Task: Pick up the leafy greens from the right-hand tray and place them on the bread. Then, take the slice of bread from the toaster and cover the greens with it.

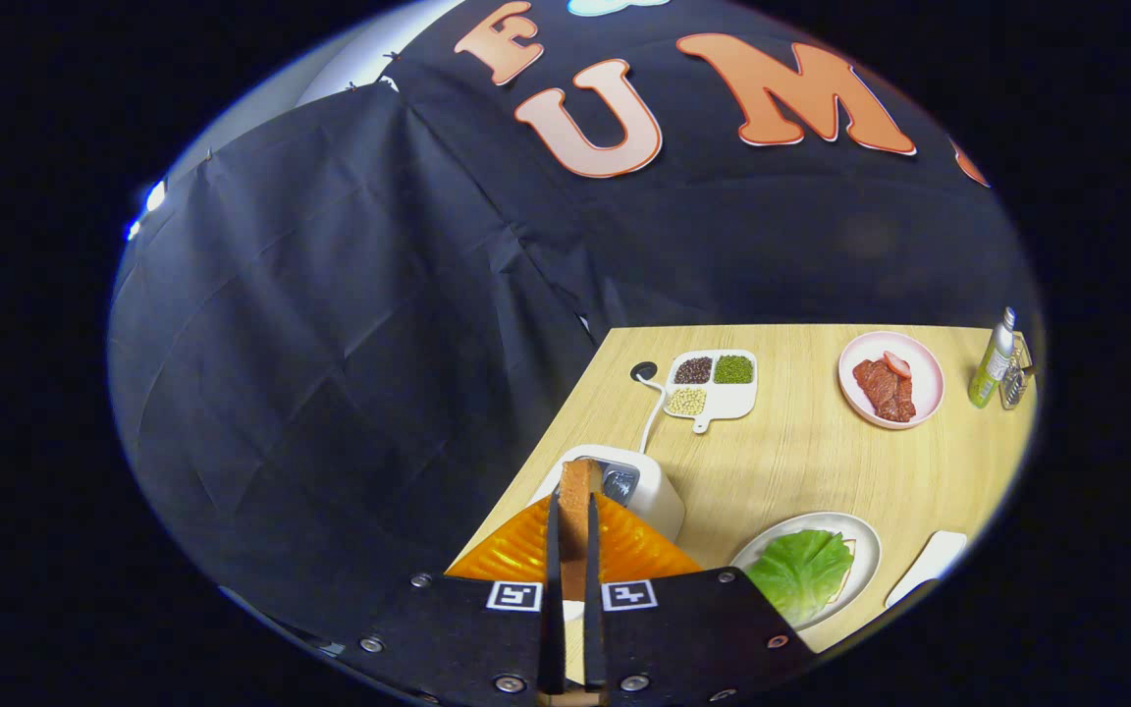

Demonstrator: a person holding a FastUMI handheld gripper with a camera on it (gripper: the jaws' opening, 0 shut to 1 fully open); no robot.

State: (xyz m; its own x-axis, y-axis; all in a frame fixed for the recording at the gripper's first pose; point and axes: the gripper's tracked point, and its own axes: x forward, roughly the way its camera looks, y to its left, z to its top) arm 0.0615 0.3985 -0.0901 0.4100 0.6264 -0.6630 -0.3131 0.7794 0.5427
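The tool (573,550) is gripping the bread slice (576,511) edge-on, its fingers nearly closed, above the toaster (649,496). Carrying it level and flattening it over the lettuce (801,570) on the plate (865,550) seems best.

I see the light wooden table (801,462) carrying a white toaster (659,496), white divided dish (718,393), pink plate (924,378), and near white plate (860,550).

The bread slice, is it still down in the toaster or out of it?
Out. The bread slice stands upright, pinched between the gripper fingers, raised in front of the white toaster. Whether its bottom edge has cleared the slot cannot be told.
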